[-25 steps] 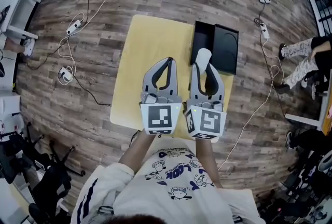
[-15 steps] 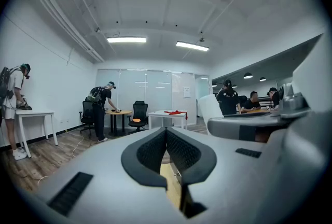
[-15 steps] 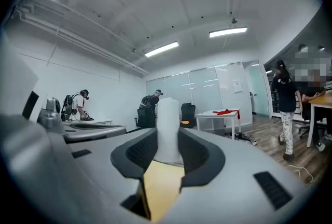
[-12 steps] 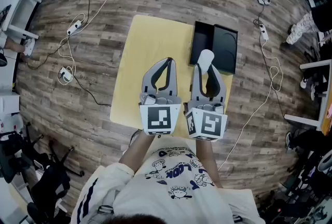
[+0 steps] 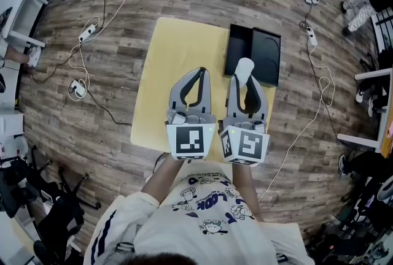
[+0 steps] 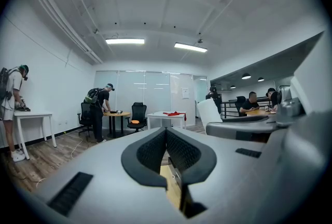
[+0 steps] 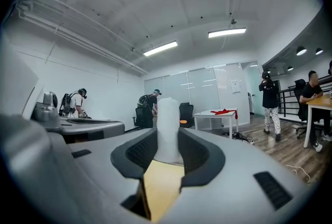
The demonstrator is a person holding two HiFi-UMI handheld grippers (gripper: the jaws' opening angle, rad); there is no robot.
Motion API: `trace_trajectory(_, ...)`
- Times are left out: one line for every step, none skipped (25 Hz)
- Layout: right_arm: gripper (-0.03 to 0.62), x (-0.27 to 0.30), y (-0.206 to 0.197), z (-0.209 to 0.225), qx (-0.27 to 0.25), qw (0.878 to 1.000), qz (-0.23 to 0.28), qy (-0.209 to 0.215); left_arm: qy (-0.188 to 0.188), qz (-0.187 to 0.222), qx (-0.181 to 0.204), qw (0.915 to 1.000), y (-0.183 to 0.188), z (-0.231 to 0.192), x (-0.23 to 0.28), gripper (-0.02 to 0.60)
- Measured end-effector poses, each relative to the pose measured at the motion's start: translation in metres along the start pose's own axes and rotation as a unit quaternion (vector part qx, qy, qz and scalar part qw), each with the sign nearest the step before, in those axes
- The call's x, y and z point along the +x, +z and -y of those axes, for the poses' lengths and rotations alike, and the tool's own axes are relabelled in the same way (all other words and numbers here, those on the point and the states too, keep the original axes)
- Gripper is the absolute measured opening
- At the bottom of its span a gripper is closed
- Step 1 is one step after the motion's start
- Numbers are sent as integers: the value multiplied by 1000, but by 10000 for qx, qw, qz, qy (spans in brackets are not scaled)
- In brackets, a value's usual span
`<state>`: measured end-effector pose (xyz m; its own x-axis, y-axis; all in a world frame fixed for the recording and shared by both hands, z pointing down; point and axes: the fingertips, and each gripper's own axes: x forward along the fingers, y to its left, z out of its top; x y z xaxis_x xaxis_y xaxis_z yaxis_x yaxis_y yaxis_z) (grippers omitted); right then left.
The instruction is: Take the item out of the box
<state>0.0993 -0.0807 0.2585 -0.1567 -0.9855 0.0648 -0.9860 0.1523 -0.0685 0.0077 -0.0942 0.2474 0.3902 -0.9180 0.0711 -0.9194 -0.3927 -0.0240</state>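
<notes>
A white cylindrical item (image 5: 241,67) stands upright between the jaws of my right gripper (image 5: 244,77), which is shut on it above the yellow table (image 5: 172,49). In the right gripper view the white item (image 7: 167,124) rises out of the right gripper (image 7: 167,153) with a pad on each side of it. The open black box (image 5: 255,55) lies just beyond, at the table's far right, in two flat halves. My left gripper (image 5: 199,72) hovers beside the right one, shut with nothing in it. Its pads (image 6: 155,148) meet at the tips in the left gripper view.
Cables and power strips (image 5: 89,29) trail over the wooden floor left and right of the table. Office chairs (image 5: 43,208) stand at the lower left. People (image 6: 98,109) work at desks further off, and another person (image 7: 270,103) stands to the right.
Both grippers and the white item keep still. A person at the right edge of the head view has walked toward the back of the room.
</notes>
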Motion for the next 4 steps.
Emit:
trace_trajectory(141, 1, -1, 1, 0, 10000, -13, 1, 4, -6, -7, 10000, 0, 0, 0, 14)
trace_trajectory(141, 2, -2, 1, 1, 10000, -23, 3, 2, -10, -4, 10000, 0, 0, 1, 14)
trace_trajectory(141, 3, -2, 1, 0, 10000, -31, 3, -5, -8, 7, 10000, 0, 0, 2, 14)
trace_trajectory(141, 3, -3, 2, -2, 10000, -36, 3, -13, -3, 20, 10000, 0, 0, 2, 14)
